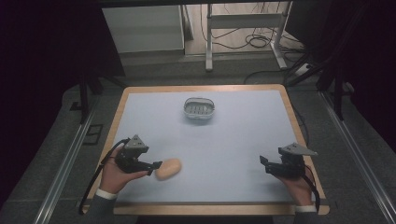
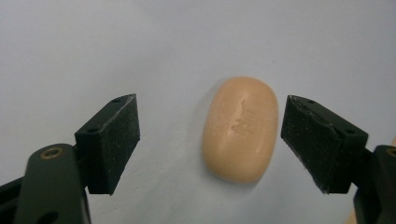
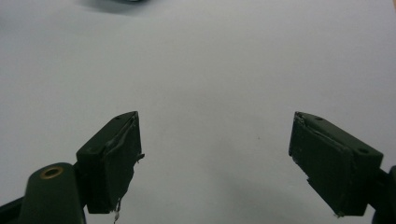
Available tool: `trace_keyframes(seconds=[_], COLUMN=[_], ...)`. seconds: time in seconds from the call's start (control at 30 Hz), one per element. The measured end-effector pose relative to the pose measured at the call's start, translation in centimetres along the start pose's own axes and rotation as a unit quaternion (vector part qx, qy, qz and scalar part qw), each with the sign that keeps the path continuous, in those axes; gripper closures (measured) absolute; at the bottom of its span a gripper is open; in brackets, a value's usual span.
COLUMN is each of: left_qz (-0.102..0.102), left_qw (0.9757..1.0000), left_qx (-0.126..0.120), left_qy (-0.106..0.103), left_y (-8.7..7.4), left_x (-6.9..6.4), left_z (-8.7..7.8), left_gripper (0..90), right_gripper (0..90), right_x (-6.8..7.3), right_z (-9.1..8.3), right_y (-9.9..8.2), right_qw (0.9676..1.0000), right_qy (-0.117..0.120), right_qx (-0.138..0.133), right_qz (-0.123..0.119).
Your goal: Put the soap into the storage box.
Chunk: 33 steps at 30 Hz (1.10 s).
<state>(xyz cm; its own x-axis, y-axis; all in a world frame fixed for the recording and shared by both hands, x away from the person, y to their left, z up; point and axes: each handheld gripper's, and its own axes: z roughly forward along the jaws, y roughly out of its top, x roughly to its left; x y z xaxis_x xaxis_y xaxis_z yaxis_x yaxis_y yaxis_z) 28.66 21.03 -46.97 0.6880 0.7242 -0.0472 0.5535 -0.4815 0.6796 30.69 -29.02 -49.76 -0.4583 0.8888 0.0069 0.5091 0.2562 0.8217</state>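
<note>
The left tool [image 1: 158,165] is spread wide, its two black jaws standing well apart with a peach-coloured bar of soap [image 1: 168,169] lying between them. In the left gripper view the soap [image 2: 241,129] sits closer to the right-hand jaw than to the left-hand one; a narrow strip of pale counter shows on the near side and a broad one on the far side, so neither pad touches it. The bar lies flat on the counter, its long axis running away from the camera, a faint stamped mark on its upper face. The tool has hold of nothing. The person's left hand [image 1: 113,173] wraps the body of the tool from behind, a dark cable looping off beside it.

The right tool [image 1: 262,164] is just as wide open and empty; in the right gripper view its jaws frame bare pale surface, and the padding on them looks frayed at the edges. The right hand [image 1: 297,187] holds it low, well apart from the soap, on the other side of the counter [image 1: 233,140].

Beyond the soap, toward the far edge of the counter and roughly midway across, stands a small grey oval dish [image 1: 199,109] with a ribbed floor. The counter itself is a pale sheet bordered by a wooden rim.
</note>
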Motion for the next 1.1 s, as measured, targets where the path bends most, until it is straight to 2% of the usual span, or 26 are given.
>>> trace_keyframes(seconds=[0.47, 0.77, 0.97, 1.1], left_qz=[0.018, 0.027, 0.025, 0.030], left_qw=[0.9993, 0.9977, 0.9968, 0.9953], left_qx=[0.031, 0.059, 0.074, 0.089], left_qy=[-0.010, -0.019, -0.020, -0.025], left_y=[0.4, 0.6, 0.5, 0.5], left_x=[-1.1, -1.8, -2.0, -2.3], left_z=[1.4, 3.0, 4.1, 5.0], left_gripper=[20.2, 19.9, 18.8, 19.6], right_gripper=[16.9, 16.6, 16.6, 16.6], right_x=[0.1, 0.1, 0.0, -0.1], right_z=[0.1, 0.3, 0.2, 0.3], right_y=[0.0, -0.1, -0.2, -0.3], right_qw=[1.0000, 0.9998, 0.9997, 0.9997], right_qy=[-0.006, -0.014, -0.019, -0.022], right_qx=[0.002, 0.008, 0.009, 0.012], right_qz=[-0.002, -0.009, -0.008, -0.006])
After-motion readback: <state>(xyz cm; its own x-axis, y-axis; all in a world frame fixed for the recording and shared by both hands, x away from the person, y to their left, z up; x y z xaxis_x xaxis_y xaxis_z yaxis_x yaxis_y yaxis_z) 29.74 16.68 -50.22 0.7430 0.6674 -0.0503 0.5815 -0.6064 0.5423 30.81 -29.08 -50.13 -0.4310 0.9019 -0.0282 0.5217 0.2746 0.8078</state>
